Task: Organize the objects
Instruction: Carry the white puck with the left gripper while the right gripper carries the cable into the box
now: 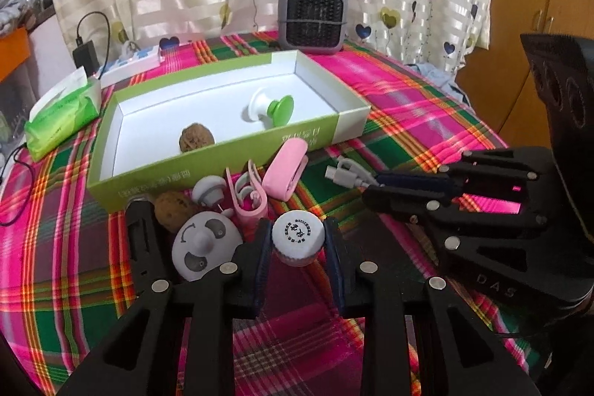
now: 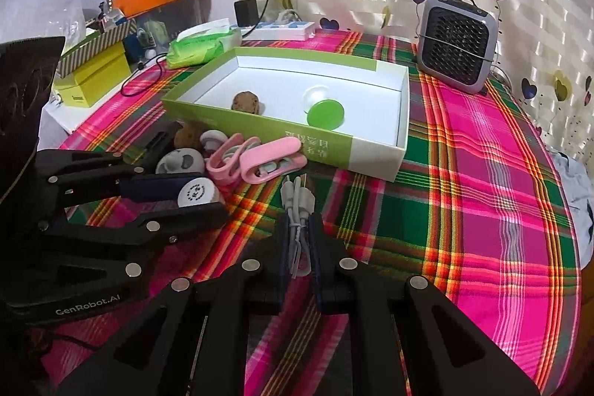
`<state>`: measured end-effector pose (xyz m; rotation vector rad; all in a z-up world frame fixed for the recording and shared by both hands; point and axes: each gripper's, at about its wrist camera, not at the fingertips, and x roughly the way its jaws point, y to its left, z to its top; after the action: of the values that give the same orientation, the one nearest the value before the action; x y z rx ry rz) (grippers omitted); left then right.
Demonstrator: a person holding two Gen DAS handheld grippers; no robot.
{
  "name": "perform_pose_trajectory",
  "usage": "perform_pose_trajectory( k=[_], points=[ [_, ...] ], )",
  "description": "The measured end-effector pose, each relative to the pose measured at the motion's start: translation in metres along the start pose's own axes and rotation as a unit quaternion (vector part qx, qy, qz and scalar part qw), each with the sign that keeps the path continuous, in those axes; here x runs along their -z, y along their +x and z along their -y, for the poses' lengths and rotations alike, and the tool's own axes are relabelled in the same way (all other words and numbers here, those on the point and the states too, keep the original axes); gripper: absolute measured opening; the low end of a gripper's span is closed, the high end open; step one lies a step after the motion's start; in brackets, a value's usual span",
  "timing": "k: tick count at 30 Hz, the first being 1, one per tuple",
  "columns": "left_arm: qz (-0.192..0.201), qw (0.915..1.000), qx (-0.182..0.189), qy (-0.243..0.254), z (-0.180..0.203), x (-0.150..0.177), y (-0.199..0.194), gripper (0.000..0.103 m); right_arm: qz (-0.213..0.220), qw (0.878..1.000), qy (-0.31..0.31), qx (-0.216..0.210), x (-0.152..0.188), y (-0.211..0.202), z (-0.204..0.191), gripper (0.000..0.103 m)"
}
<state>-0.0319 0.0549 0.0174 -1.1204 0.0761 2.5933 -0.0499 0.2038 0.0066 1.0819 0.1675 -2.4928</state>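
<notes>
In the left wrist view my left gripper (image 1: 297, 242) is shut on a small bottle with a printed white cap (image 1: 297, 234), standing on the plaid cloth. From the right wrist view, that gripper (image 2: 209, 197) and the cap (image 2: 196, 193) sit at the left. My right gripper (image 2: 299, 225) is shut on a coiled white cable (image 2: 297, 206), whose plugs stick out past the tips (image 1: 345, 173). Beyond lies an open green-and-white box (image 1: 208, 169) (image 2: 260, 132) holding a walnut (image 1: 196, 138) and a green-and-white knob (image 1: 271, 108).
Loose before the box are two pink clips (image 1: 286, 169) (image 1: 247, 197), a grey-white round disc (image 1: 206, 245), a small white knob (image 1: 208, 190) and another walnut (image 1: 172, 210). A grey fan heater (image 1: 313, 19), tissue pack (image 1: 61, 117) and power strip (image 2: 282, 30) stand behind.
</notes>
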Motion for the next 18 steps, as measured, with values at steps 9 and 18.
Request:
perform_pose_trajectory(
  k=[9, 18],
  points=[
    [0.025, 0.9993, -0.011, -0.028, -0.010, -0.005, -0.012, 0.025, 0.024, 1.000, 0.002, -0.008, -0.003, -0.014, -0.009, 0.011],
    [0.035, 0.9978, -0.025, -0.050, -0.020, -0.009, -0.018, 0.025, 0.039, 0.999, -0.011, -0.016, -0.013, -0.018, -0.020, 0.011]
  ],
)
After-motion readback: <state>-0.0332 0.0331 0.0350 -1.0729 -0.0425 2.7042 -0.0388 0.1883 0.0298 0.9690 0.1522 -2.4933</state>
